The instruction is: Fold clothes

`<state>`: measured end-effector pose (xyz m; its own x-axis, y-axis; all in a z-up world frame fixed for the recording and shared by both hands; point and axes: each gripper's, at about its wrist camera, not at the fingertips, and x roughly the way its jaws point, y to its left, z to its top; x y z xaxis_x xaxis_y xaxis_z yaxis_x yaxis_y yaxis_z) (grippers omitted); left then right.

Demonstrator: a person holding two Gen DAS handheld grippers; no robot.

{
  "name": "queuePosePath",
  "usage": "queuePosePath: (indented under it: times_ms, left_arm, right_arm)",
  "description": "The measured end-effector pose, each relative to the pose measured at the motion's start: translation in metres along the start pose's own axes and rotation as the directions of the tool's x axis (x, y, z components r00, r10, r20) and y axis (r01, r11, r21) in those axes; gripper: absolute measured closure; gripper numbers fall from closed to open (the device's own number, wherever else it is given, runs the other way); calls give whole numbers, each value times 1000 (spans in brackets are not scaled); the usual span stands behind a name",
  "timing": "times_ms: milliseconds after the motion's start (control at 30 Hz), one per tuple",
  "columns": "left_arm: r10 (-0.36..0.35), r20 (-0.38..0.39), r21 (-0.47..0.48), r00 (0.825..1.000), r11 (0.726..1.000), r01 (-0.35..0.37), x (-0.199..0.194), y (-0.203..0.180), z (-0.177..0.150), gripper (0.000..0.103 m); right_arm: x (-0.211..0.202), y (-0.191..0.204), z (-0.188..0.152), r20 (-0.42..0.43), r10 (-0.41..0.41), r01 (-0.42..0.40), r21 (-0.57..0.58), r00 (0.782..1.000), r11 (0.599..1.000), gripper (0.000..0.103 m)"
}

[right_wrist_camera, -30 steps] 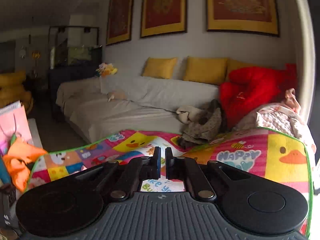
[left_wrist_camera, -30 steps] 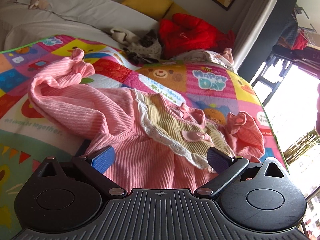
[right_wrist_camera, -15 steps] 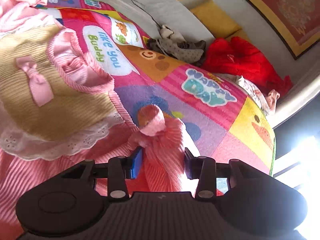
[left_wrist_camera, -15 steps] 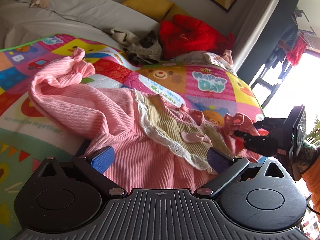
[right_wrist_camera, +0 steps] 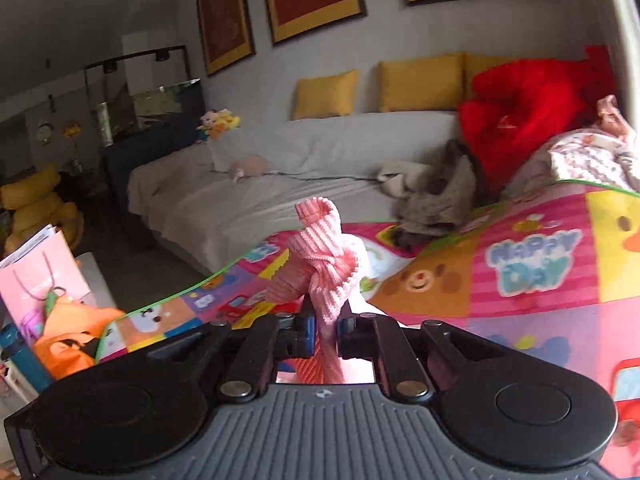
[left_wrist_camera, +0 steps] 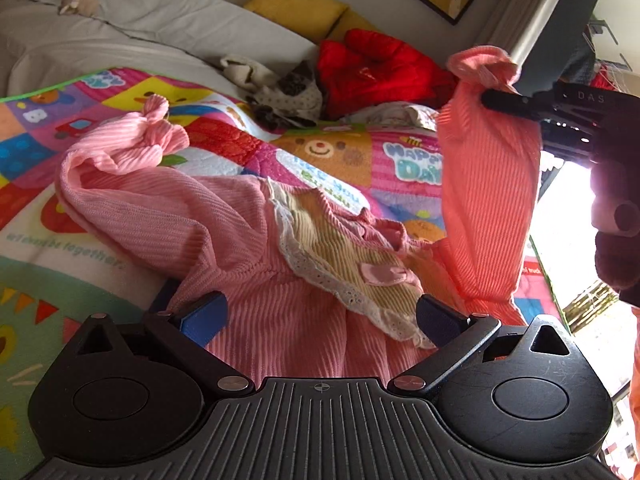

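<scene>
A pink ribbed baby garment with a yellow lace-edged bib lies on the colourful play mat. Its left sleeve rests knotted on the mat. The other sleeve hangs lifted at the right, held near its knotted cuff by my right gripper. That gripper's jaws are opening, with the sleeve between them and the pads still pressing on it. My left gripper stands open low over the garment's lower body, nothing pinched between its blue pads.
Behind the mat stands a grey-covered sofa with yellow cushions. A red jacket and a heap of other clothes lie at the mat's far edge. A pink paper bag and an orange cloth sit at the left.
My right gripper came down around the garment's right sleeve, shut on it and raised it off the mat. The left gripper has stayed where it was, open.
</scene>
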<state>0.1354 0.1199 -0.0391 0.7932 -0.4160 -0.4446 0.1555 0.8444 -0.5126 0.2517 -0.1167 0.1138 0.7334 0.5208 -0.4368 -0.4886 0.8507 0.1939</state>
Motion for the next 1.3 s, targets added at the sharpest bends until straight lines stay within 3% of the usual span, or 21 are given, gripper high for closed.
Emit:
queuePosePath:
  times_ms: [67,267,400,500,533,600,667,767,800,900,967,1033,1167,1300]
  left_arm:
    - [-3,-1,-3,1000,1000,3,0,1,0,0]
    - [9,-10,10,1000,1000,-9,1,-2,1,0]
    - [51,-31,39,998,998,-50,1,-11,3,0]
    - [50,-8,44,999,998,-50,-6,-17,15,0]
    - [94,28,65,995,993,-96,-9,-17,23,0]
    - [199,119,109,973,971,-212,-16,-16,43,0]
    - [312,184,118,932,934,-336,-15,-2,66,1]
    - [398,137,102,907,905,-412,4,34,95,1]
    - [407,107,95,907,904,-417,12,44,100,4]
    - [405,-5,107,914,909,-402,34,69,107,44]
    - [408,-44,134,912,907,-399,43,73,104,51]
    - [402,-47,153,914,907,-391,44,69,102,91]
    - [309,69,177,948,932,-317,22,20,123,93]
    - [94,159,251,983,959,-132,10,-62,141,93]
  right_arm:
    - [9,11,-5,-1,51,-51,2,999,999,59]
    - [-6,-8,-22,11,16,-17,38,1000,999,50]
    - [-9,-39,-58,-46,-61,65,84,997,994,49]
    - [-4,-63,-98,-125,-122,137,117,985,984,49]
    - [-2,-69,-111,-149,-148,166,120,978,979,49]
    - [-4,-76,-128,-169,-165,187,126,972,974,49]
    - [-12,-79,-136,-159,-162,182,118,974,976,49]
    - [-26,-75,-136,-116,-163,171,68,980,983,48]
    - [-32,-72,-134,-99,-168,173,44,981,984,47]
    - [-47,-65,-128,-64,-156,157,16,986,987,44]
    - [-57,-60,-124,-44,-142,142,8,989,990,43]
    - [-67,-60,-125,-23,-136,136,15,990,991,42]
    - [-84,-66,-125,15,-143,142,41,990,989,42]
    - [-93,-73,-123,47,-163,159,71,986,985,42]
